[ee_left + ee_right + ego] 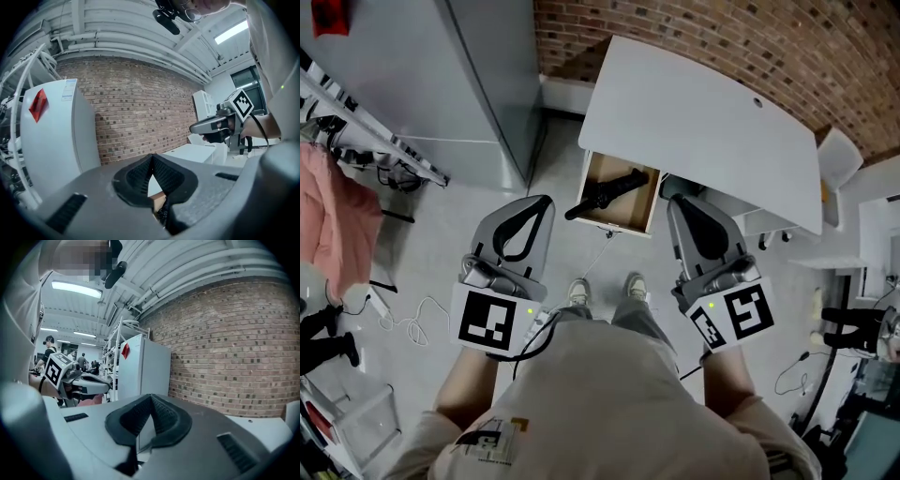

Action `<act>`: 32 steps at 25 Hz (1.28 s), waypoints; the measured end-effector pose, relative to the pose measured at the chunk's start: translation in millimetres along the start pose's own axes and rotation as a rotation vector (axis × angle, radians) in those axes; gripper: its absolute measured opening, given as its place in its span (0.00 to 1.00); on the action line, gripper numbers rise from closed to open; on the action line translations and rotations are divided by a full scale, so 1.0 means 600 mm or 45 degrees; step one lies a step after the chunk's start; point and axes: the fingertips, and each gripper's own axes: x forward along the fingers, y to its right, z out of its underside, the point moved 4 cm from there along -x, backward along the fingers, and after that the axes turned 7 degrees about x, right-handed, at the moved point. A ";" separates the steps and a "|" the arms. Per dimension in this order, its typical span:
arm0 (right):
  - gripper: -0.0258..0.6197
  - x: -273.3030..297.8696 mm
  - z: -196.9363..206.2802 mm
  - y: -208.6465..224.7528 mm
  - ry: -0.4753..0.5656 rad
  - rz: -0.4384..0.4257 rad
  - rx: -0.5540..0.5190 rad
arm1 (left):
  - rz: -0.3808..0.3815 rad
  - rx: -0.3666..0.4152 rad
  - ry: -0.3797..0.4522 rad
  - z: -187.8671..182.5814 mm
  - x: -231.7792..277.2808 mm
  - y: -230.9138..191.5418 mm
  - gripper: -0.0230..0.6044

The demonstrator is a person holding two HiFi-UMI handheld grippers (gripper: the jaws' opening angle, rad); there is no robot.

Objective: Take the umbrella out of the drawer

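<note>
A black folded umbrella [614, 190] lies slantwise in the open wooden drawer [643, 201] under the white desk [703, 131]. Its near end sticks out over the drawer's front left corner. My left gripper [546, 201] hangs just left of the drawer front, short of the umbrella, tips together and empty. My right gripper [675, 201] hangs just right of the drawer, also shut and empty. In the left gripper view the left gripper [151, 157] has its ribbed pads meeting, with a sliver of the drawer [158, 202] below. In the right gripper view the right gripper [151, 397] has its pads closed too.
A tall grey cabinet [469, 75] stands left of the desk, against a brick wall [722, 37]. A rack with pink cloth [337, 216] and floor cables [403, 323] are at the left. The person's shoes [578, 292] stand in front of the drawer. Clutter fills the right edge [862, 337].
</note>
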 end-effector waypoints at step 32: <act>0.05 0.117 0.102 0.214 -0.343 -0.686 -0.254 | -0.386 -0.131 -0.324 0.021 0.182 0.096 0.05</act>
